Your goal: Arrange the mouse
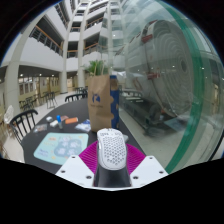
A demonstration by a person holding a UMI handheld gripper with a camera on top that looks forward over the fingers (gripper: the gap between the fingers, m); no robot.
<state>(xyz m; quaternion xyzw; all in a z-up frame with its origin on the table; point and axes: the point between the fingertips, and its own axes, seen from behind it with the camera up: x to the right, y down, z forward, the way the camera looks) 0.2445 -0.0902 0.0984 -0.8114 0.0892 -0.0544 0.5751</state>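
Note:
A white mouse (112, 148) with a honeycomb-perforated shell sits between my gripper's (112, 160) two fingers, its tail end toward the camera. The magenta pads (90, 157) press against both its sides, so the gripper is shut on it. The mouse is held above a dark table (50, 130). A pale mouse mat (58, 147) lies on the table to the left of the mouse and below it.
A brown paper bag (100, 104) with a green plant in it stands on the table just beyond the mouse. Small items lie on the table at left (68, 121). Black chairs (22, 122) stand around. A large curved glass wall (175, 70) rises at right.

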